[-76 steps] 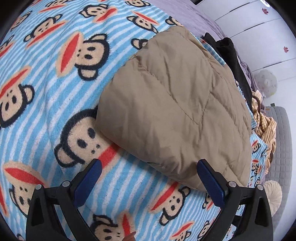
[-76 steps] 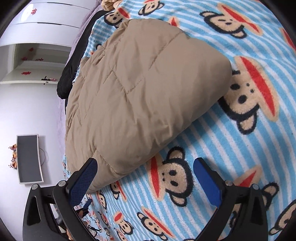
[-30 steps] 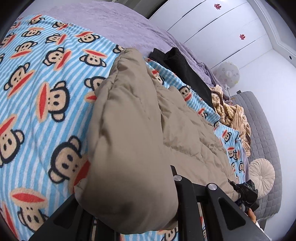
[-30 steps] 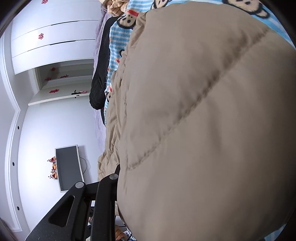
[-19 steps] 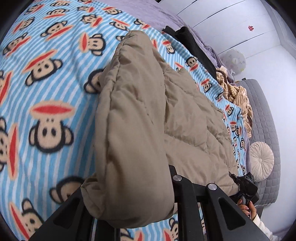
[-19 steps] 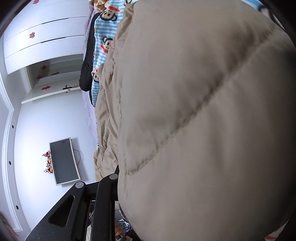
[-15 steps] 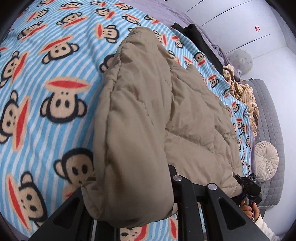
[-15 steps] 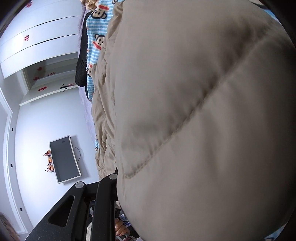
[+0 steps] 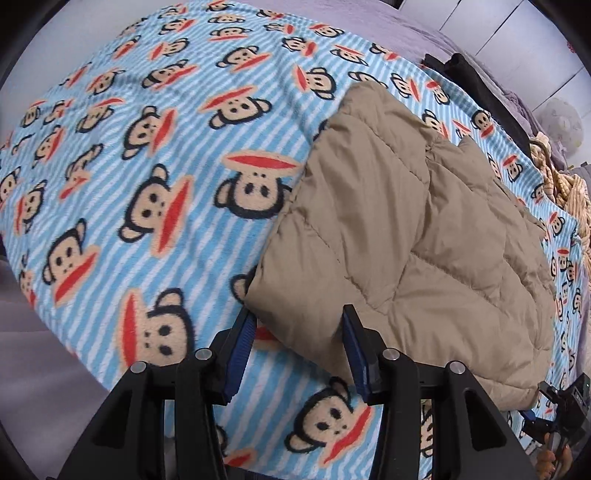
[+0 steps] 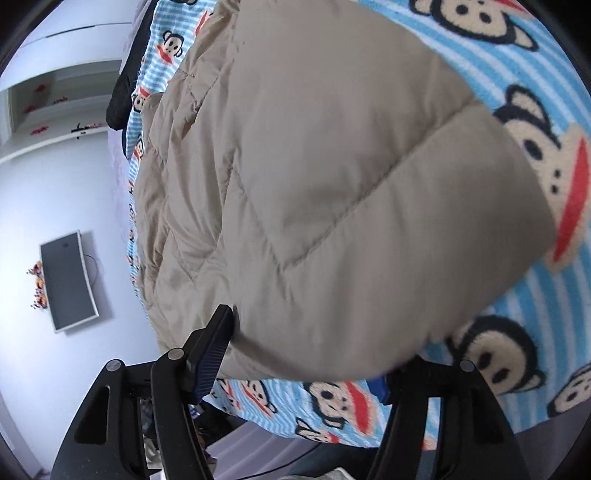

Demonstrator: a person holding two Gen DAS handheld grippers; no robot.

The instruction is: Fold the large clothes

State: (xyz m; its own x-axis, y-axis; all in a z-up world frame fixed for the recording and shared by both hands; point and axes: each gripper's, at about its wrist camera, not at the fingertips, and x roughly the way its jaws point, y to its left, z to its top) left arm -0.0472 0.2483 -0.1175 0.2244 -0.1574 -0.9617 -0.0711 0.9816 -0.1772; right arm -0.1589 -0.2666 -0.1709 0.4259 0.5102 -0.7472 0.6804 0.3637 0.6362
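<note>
The left tool (image 9: 297,341) points steeply down at the bed, its jaws opening. A corner of the tan quilted jacket (image 9: 406,236) sits between its blue pads (image 9: 242,347), but the pads stand clear of the cloth on both sides, so the grip is released. The right tool (image 10: 303,365) is opening too. The folded edge of the jacket (image 10: 332,184) bulges between its fingers; the left pad (image 10: 210,354) stands just beside the fabric, and the right pad is mostly hidden under the padding, so the tool seems to have let go.

The jacket lies folded over itself on a blue-and-white striped blanket (image 9: 147,177) printed with monkey faces, which covers the bed. In the left wrist view the garment fills the right half of the blanket, its thick folded edge toward the tool. Beyond it, at the far edge of the blanket, lies a black garment (image 9: 465,74), and further right a cream knitted piece (image 9: 565,192). A lilac bedspread (image 9: 369,22) shows past the blanket. In the right wrist view, a dark screen (image 10: 68,280) hangs on the white wall, and white cupboards stand above it.
</note>
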